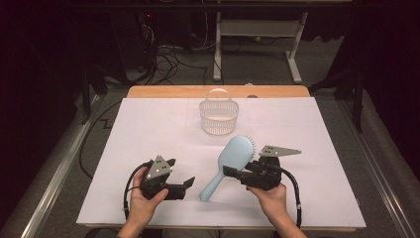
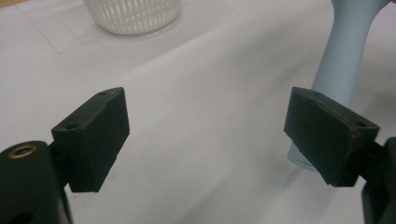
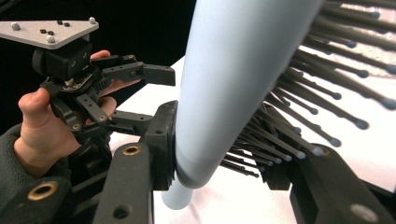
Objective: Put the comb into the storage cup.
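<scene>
A pale blue hairbrush (image 1: 233,154) (image 3: 233,70) lies slanted across the middle of the white sheet, its handle (image 2: 343,60) pointing toward the near edge. My right gripper (image 1: 234,171) (image 3: 219,158) is shut on the brush where the head narrows, one pad against the smooth back and the other among the dark bristles (image 3: 299,112). My left gripper (image 1: 183,173) (image 2: 205,135) (image 3: 154,95) stands open just left of the handle's end, nothing between its jaws. A hand holds each gripper.
A white slatted basket (image 1: 219,116) (image 2: 133,16) with a hoop handle stands at the far middle of the white sheet (image 1: 148,129). The wooden table edge (image 1: 163,91) shows behind it. Cables and metal frames lie on the dark floor beyond.
</scene>
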Demonstrator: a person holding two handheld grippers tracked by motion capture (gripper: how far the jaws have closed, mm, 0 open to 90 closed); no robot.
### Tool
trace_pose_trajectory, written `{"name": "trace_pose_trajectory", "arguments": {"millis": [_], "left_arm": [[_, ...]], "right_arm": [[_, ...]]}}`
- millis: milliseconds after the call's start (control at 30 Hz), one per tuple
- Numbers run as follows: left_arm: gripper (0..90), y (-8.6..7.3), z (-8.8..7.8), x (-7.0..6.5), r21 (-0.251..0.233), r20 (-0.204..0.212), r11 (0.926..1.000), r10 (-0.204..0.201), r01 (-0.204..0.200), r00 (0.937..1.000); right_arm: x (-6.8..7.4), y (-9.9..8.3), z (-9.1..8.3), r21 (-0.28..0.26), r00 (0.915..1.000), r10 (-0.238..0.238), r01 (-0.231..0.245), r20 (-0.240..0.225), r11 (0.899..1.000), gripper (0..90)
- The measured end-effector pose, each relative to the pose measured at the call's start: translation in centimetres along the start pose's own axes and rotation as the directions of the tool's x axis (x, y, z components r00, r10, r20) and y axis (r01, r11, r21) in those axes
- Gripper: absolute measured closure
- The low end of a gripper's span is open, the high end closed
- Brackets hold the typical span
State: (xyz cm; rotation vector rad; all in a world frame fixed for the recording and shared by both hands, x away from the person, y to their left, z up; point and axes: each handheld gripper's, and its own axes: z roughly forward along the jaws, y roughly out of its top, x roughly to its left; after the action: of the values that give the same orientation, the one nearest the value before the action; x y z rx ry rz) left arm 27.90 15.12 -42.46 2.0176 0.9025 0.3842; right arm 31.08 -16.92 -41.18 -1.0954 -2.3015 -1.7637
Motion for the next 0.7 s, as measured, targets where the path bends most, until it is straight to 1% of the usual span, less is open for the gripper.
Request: {"name": "trace_pose_trajectory", "arguments": {"millis": [267, 433, 533, 600, 700], "left_arm": [[15.1, -0.3, -0.4, 0.8, -0.013, -0.019, 0.9997, -0.021, 0.021, 0.9996], [15.1, -0.4, -0.9, 1.2, -0.017, -0.036, 0.9996, -0.024, 0.024, 0.9991], [15.1, -0.3, -1.4, 1.6, -0.03, -0.047, 0.9992, -0.029, 0.028, 0.9985], [15.1, -0.3, -1.8, 1.9, -0.047, -0.051, 0.998, -0.044, 0.041, 0.9977], [15.1, -0.4, -2.4, 2.5, -0.058, -0.064, 0.9972, -0.051, 0.048, 0.9966]], "right_arm": [[-0.3, 0.1, -0.3, -0.002, 0.9999, 0.007, -0.007, 0.009, 1.0, 55.9], [-0.4, 0.1, -0.6, -0.005, 0.9998, 0.012, -0.012, 0.016, 1.0, 55.9], [-0.5, 0.2, -0.9, -0.01, 0.9996, 0.014, -0.013, 0.023, 1.0, 55.9], [-0.6, 0.3, -1.2, -0.016, 0.9995, 0.017, -0.017, 0.025, 1.0, 56.0], [-0.6, 0.4, -1.4, -0.017, 0.9993, 0.017, -0.016, 0.034, 1.0, 56.0]]}}
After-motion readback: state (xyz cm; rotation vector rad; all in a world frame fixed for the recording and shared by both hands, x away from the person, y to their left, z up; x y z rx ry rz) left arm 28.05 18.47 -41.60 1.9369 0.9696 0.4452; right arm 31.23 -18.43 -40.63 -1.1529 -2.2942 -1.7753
